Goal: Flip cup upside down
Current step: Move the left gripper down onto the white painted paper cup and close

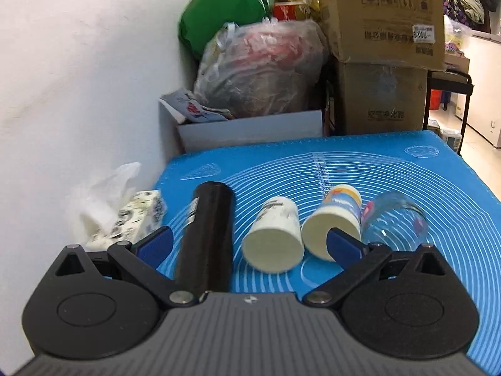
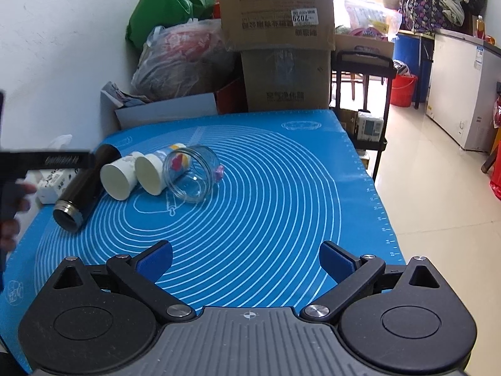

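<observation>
Evidently light and thin-walled, the white paper cup (image 1: pixel 274 235) lies on its side just right of the black flask (image 1: pixel 206 238); grip it gently across its body. Left tool (image 1: pixel 249 244) gapes wide around both, holding nothing; right tool (image 2: pixel 245 261) likewise open, well apart. Blue silicone mat (image 2: pixel 281 188) covers the bench; cardboard boxes (image 2: pixel 278 40) stand beyond the flask.

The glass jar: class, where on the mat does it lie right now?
The glass jar lies on its side on the blue mat, at the right end of the row, right beside the colourful paper cup. It is left of centre in the right wrist view.
</observation>
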A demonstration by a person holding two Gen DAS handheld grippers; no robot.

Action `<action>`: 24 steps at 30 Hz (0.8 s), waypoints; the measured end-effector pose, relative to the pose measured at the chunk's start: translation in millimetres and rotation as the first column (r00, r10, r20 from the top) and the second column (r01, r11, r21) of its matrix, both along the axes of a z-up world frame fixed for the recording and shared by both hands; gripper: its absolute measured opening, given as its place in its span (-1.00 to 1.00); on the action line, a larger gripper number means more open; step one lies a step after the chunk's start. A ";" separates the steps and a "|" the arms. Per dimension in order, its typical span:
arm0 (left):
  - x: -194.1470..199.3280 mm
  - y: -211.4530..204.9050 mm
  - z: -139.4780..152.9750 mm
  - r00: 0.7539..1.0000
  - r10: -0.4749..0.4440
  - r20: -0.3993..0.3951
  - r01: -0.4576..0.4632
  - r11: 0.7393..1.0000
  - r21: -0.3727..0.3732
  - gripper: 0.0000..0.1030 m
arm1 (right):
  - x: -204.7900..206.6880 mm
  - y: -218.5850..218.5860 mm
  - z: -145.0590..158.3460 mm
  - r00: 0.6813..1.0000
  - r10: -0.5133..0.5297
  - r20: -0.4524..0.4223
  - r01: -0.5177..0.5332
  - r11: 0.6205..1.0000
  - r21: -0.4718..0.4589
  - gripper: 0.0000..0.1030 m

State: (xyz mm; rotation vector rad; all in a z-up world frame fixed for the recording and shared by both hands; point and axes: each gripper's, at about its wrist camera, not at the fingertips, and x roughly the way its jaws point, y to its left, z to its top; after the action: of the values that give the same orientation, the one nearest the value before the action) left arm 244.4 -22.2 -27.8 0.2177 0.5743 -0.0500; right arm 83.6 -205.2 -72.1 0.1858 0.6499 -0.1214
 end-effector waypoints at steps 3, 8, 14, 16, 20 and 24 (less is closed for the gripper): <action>31.0 -5.0 -12.6 1.000 -0.004 -0.021 0.004 1.000 0.009 0.99 | 11.6 -4.5 -6.9 1.000 -0.007 -0.012 0.007 1.000 0.007 0.97; 71.0 -11.7 -35.2 0.998 0.000 -0.058 0.004 0.998 0.061 0.98 | 26.1 -14.2 -14.7 1.000 -0.019 -0.019 0.020 0.999 0.029 0.97; 95.9 -17.7 -49.0 0.994 -0.014 -0.106 0.025 0.995 0.101 0.66 | 34.4 -20.1 -22.2 0.999 -0.028 -0.024 0.029 0.999 0.045 0.97; 97.7 -19.8 -52.0 0.993 -0.020 -0.113 0.033 0.993 0.112 0.66 | 35.3 -21.6 -24.6 0.999 -0.028 -0.028 0.030 0.998 0.050 0.97; 99.2 -25.5 -58.6 0.991 -0.035 -0.130 0.055 0.987 0.152 0.64 | 34.1 -24.3 -25.0 0.999 -0.031 -0.027 0.032 0.998 0.056 0.97; 102.4 -25.8 -62.5 0.985 -0.044 -0.167 0.071 0.985 0.160 0.47 | 33.5 -23.5 -24.2 0.999 -0.029 -0.023 0.030 0.998 0.056 0.97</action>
State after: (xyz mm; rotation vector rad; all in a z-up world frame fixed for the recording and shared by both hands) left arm 346.8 -48.1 -90.3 0.3941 0.7361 -0.0765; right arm 117.1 -228.6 -96.3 0.2491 0.6733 -0.1338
